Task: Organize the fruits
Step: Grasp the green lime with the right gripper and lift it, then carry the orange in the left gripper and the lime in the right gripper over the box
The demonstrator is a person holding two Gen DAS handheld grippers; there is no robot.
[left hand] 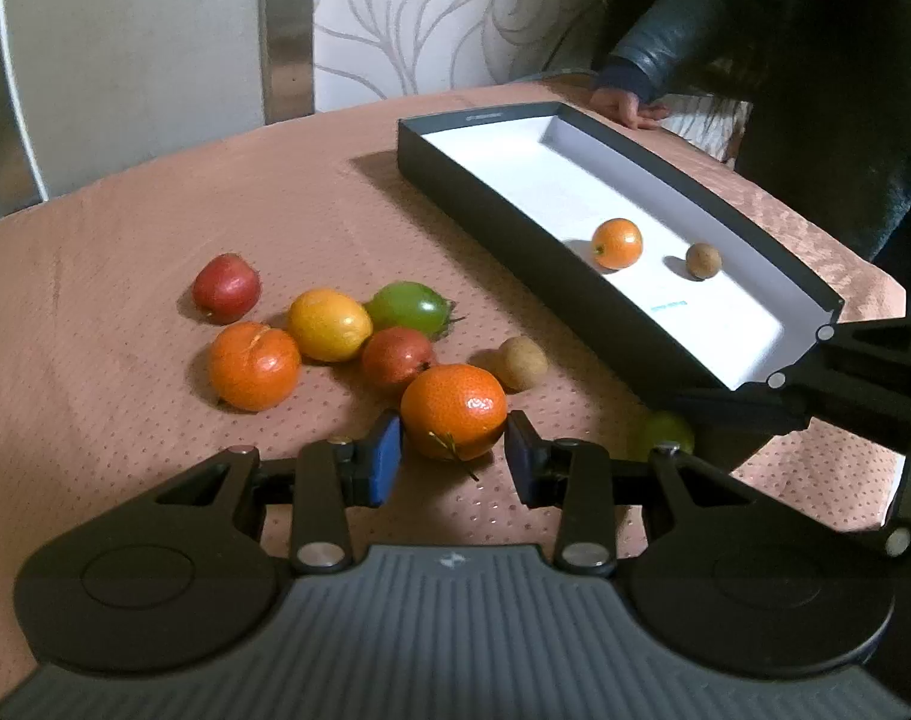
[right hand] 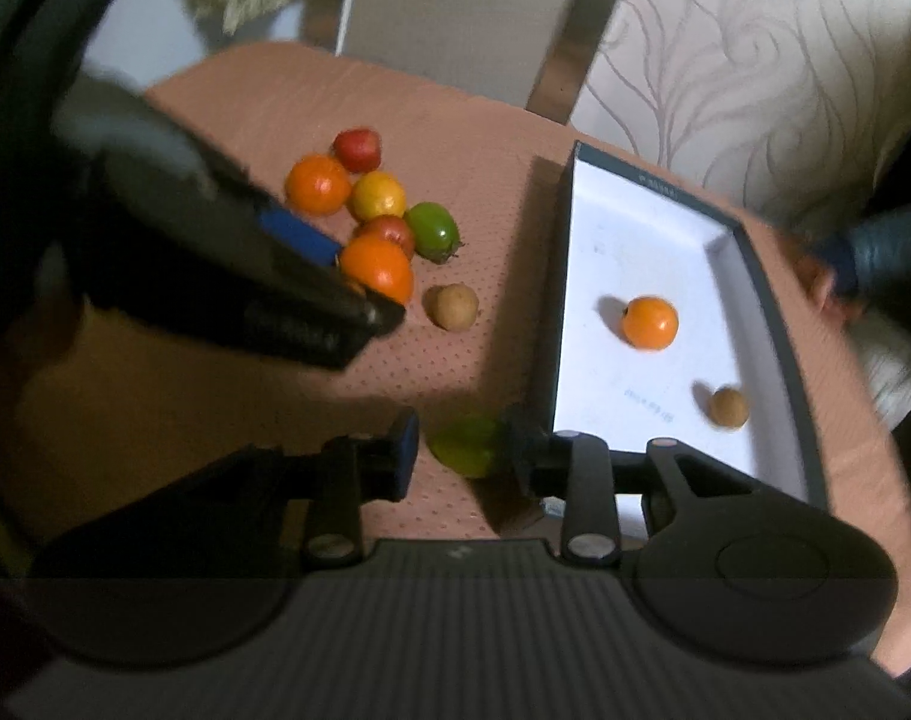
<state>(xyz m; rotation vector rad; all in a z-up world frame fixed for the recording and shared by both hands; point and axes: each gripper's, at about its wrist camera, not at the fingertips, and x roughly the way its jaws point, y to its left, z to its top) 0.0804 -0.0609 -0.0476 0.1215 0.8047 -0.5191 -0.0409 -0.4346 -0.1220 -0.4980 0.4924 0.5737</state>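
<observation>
the left gripper [left hand: 453, 459] clamps the tangerine [left hand: 453, 411], pads on its two sides, on the cloth [left hand: 125, 276] just left of the box [left hand: 455, 180]. the right gripper [right hand: 462, 456] stands released around a blurred lime [right hand: 464, 444] at the box's near corner, pads apparently not pressing. beyond, loose fruits lie left of the box; inside it sit an orange [right hand: 650, 322] and a longan [right hand: 728, 408]. the box lies right of both jaws, running away from them, and the right gripper is nearer.
</observation>
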